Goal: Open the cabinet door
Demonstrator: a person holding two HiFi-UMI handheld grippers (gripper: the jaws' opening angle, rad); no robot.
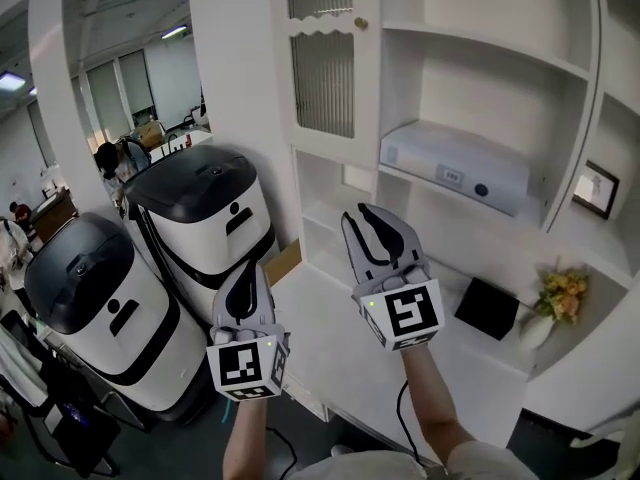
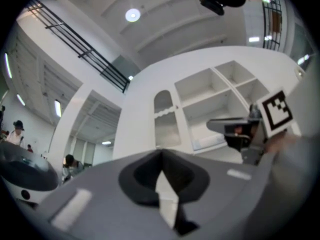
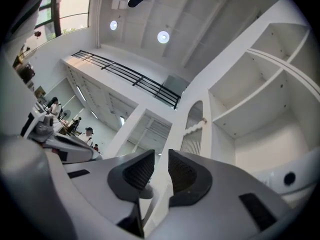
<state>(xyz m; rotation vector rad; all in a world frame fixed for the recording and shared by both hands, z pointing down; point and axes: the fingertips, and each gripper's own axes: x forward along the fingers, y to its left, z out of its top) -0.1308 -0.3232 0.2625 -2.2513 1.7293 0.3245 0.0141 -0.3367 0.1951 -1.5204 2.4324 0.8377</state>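
The white cabinet door (image 1: 322, 68) has a ribbed glass pane and a small brass knob (image 1: 360, 23) at its upper right; it stands closed. It shows too in the left gripper view as the cabinet door (image 2: 166, 124) and in the right gripper view as the cabinet door (image 3: 192, 134) with its knob (image 3: 204, 120). My right gripper (image 1: 362, 213) hangs well below the door, pointing up towards it, jaws a little apart and empty; the right gripper (image 3: 161, 156) shows a clear gap. My left gripper (image 1: 245, 270) sits lower and to the left, jaws together; the left gripper (image 2: 161, 153) holds nothing.
Open shelves to the door's right hold a flat white device (image 1: 455, 163) and a small picture frame (image 1: 595, 188). On the white counter (image 1: 330, 348) lie a black box (image 1: 487, 308) and a vase of flowers (image 1: 560, 298). Two white-and-black bins (image 1: 205, 218) stand at the left.
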